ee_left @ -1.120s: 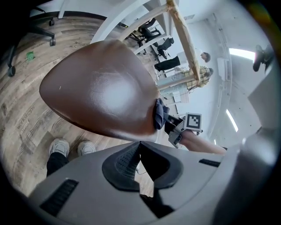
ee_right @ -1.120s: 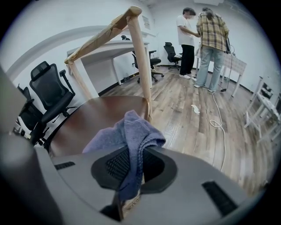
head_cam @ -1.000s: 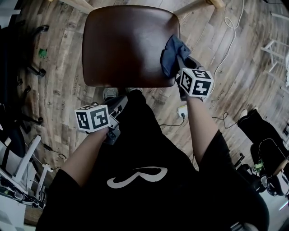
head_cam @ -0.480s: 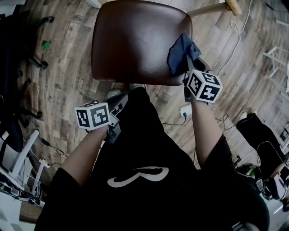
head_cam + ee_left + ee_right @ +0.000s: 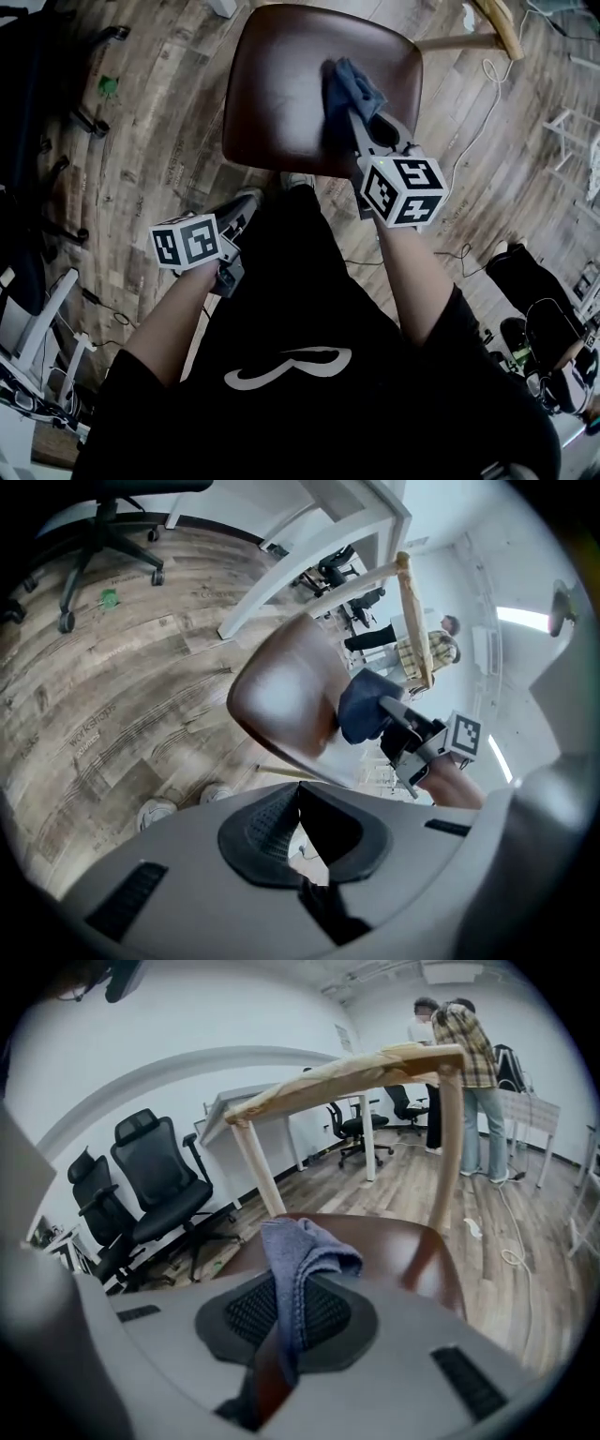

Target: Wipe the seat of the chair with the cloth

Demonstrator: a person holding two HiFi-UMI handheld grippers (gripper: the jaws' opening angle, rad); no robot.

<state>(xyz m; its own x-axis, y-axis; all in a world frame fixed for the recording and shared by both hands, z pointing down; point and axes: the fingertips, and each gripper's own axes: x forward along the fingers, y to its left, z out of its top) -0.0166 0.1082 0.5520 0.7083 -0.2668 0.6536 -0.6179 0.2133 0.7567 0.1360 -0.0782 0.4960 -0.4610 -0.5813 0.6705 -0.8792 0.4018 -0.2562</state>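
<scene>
The chair seat [image 5: 281,89] is glossy dark brown and fills the top of the head view; it also shows in the left gripper view [image 5: 281,700] and the right gripper view [image 5: 394,1251]. My right gripper [image 5: 352,112] is shut on a blue cloth [image 5: 345,86], which rests on the right half of the seat. In the right gripper view the cloth [image 5: 295,1260] is pinched between the jaws and bunches over the seat. My left gripper [image 5: 239,220] hangs below the seat's near edge, jaws together, holding nothing.
A wooden table leg [image 5: 448,1138] and light table edge [image 5: 337,1077] stand just beyond the seat. Black office chairs [image 5: 155,1190] sit to the left. People [image 5: 469,1082] stand at the far right. A white cable [image 5: 478,80] lies on the plank floor.
My right gripper has carried the cloth from the seat's right front edge inward toward the middle of the seat. The left gripper has stayed low by the body.
</scene>
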